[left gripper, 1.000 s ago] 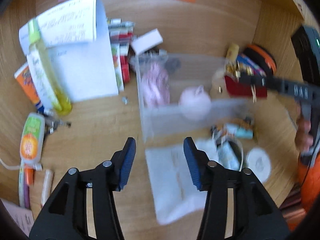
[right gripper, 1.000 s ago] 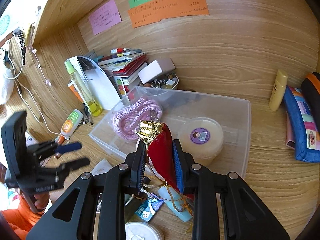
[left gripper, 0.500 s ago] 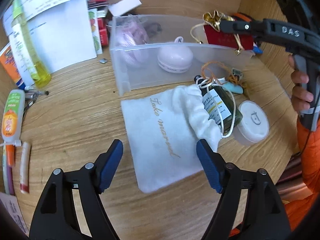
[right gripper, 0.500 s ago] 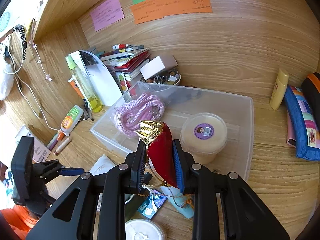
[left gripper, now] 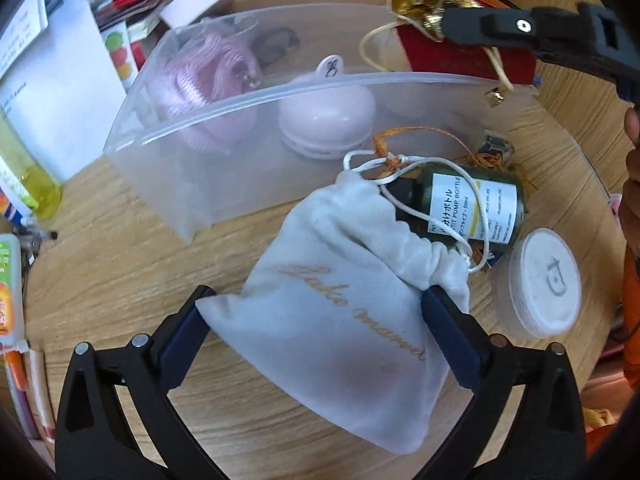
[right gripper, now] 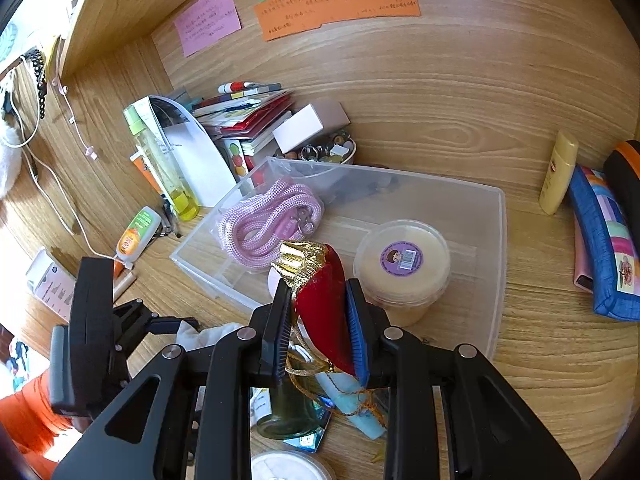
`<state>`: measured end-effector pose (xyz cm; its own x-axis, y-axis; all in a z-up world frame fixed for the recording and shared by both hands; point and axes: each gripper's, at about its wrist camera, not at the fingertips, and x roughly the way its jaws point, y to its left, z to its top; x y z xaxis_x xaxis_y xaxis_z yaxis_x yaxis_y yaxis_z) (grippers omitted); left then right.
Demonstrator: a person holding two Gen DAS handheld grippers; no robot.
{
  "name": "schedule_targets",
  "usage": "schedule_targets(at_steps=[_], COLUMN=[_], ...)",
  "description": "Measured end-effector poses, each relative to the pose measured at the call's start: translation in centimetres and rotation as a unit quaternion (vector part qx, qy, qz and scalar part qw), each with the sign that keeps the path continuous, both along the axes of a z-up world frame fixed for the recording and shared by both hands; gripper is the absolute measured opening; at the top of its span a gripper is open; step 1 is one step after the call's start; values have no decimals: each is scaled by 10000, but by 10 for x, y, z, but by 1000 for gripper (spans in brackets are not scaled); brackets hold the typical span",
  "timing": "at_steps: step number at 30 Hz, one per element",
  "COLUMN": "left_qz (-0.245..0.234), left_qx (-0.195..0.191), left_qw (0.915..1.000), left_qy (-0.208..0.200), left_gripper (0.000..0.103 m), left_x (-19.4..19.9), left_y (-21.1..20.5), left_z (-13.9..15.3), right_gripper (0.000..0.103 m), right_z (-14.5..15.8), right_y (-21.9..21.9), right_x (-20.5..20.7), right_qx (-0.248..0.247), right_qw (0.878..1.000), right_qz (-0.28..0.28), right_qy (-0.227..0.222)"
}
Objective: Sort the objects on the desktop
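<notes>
A wooden desk (right gripper: pixel 552 360) with a wood-grain back panel carries coloured paper notes (right gripper: pixel 336 4) pinned above. A clear plastic bin (right gripper: pixel 494 264) sits at the centre of the surface; inside it lie a coiled pink rope (right gripper: pixel 268 224) and a lidded tub with a purple label (right gripper: pixel 402 264).

The right gripper (right gripper: pixel 320 324) has its fingers clamped on a red pouch with gold trim (right gripper: pixel 320 304), held above the bin's near edge.

The left gripper (left gripper: pixel 316 320) has its fingers spread wide apart, one on each side of a white drawstring pouch (left gripper: pixel 340 320) lying flat on the desk just in front of the bin. Whether the pads touch the fabric cannot be determined.

A dark green pump bottle (left gripper: pixel 472 204) lies touching the pouch's mouth, under its cords. A round white-lidded jar (left gripper: pixel 540 284) stands just beside the bottle.
</notes>
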<state>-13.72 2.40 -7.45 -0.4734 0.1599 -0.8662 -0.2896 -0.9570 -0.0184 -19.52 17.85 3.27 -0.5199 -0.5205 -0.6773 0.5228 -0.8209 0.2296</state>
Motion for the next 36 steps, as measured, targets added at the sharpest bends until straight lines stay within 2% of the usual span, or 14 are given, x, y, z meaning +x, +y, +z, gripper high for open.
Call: schedule_targets(at_steps=[2,5,8,11,19,22,27,36], left_qz=[-64,3,129,396,1288,1512,1586,1309], left_qx=[64,36,-68,-87,288,493,604,862], left_qw=[9999,9997,9989,9972,9874,9823,9761,9701], left_qy=[111,249,436,624,873,987,1356,1852], left_gripper=[83,74,72,71,71,71,71,71], left_x=[4,9,15,23,49,48,52,32], left_y=[1,2,0,-10,-65,-81,-89,-80], left_z=[3,5,7,11,22,39,68,110], right_gripper=[24,24,24,24,24,24,24,24], right_z=[-1,-2,-3,-2,5,7,6,-12], right_y=[-1,-2,-2,-2,-10,-17,-30,-40], right_x=[-1,-2,-3,-4,-10,-14,-17,-27], right_qx=[9,13,-17,-53,-70,-35,194,676], right_qw=[10000,10000,10000,9999,10000,10000,9996,9976], right_qz=[5,7,0,-16,10,-2,-28,-92], right_qy=[-8,-32,-70,-96,-43,49,198,145])
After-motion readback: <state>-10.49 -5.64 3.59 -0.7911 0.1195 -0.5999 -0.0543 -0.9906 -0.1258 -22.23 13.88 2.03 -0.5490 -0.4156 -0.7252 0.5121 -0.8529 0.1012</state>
